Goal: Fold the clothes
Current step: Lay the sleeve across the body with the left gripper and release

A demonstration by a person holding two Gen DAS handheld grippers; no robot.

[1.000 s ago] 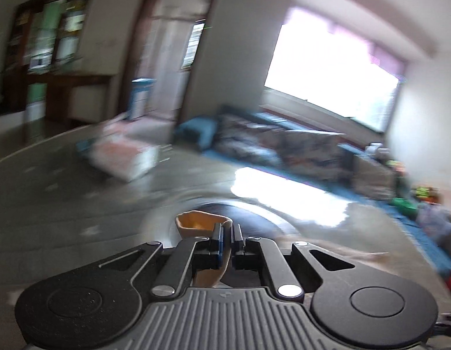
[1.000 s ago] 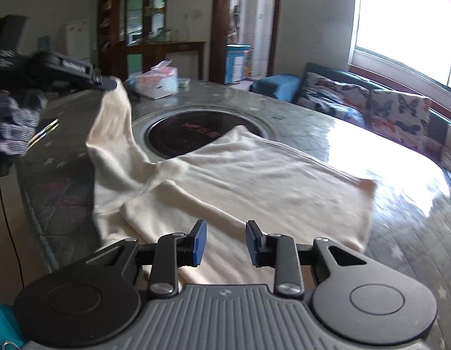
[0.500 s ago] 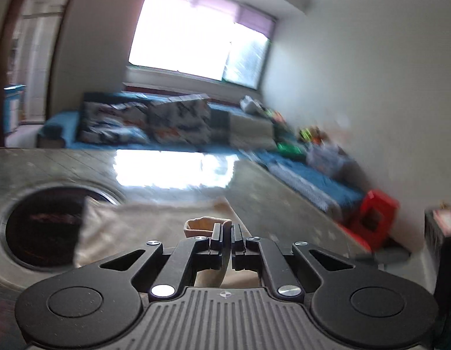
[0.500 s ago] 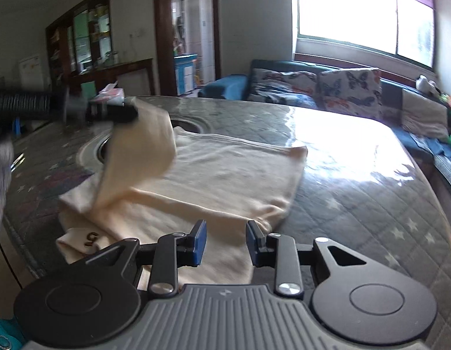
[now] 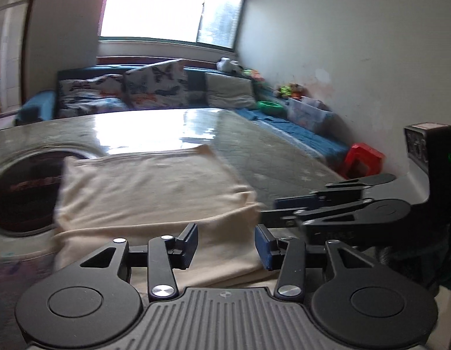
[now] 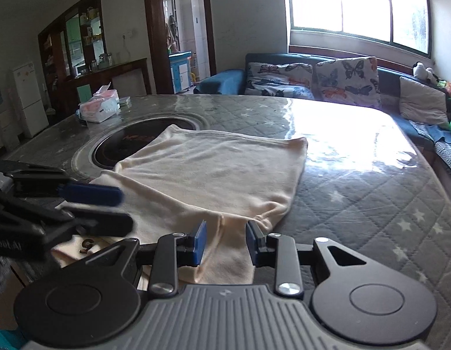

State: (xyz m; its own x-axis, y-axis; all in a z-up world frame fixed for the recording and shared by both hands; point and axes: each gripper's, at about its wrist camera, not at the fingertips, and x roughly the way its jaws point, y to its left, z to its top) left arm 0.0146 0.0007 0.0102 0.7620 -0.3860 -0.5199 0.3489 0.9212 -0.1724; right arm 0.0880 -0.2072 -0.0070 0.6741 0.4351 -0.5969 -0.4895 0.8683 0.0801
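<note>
One cream garment (image 6: 213, 175) lies folded between two claws, both unclamped.

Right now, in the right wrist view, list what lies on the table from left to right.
Left gripper → tissue box → round black cooktop inset → cream garment → bare quilted table cover. The left gripper's jaws are opening with no cloth between them.
</note>
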